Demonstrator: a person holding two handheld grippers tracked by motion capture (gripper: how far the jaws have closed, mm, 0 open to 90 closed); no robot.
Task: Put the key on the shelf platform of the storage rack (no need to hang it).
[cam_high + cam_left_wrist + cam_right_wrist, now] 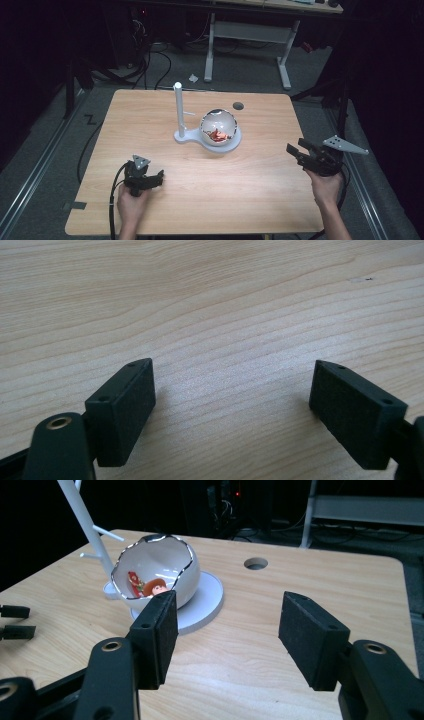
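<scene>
Table (200, 200) lit bright from overhead, bkgd dark, soft shadows, pics slightly grainy.

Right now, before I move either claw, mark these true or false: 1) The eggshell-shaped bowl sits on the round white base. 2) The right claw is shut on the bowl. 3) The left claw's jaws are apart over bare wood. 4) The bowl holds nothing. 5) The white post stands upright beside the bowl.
1) True: the bowl rests on the round white base.
2) False: the right claw is open, short of the bowl, nothing between its jaws.
3) True: the left claw is open over the table.
4) False: small red and orange items lie inside.
5) True: the white post stands upright left of the bowl in the high view.
</scene>
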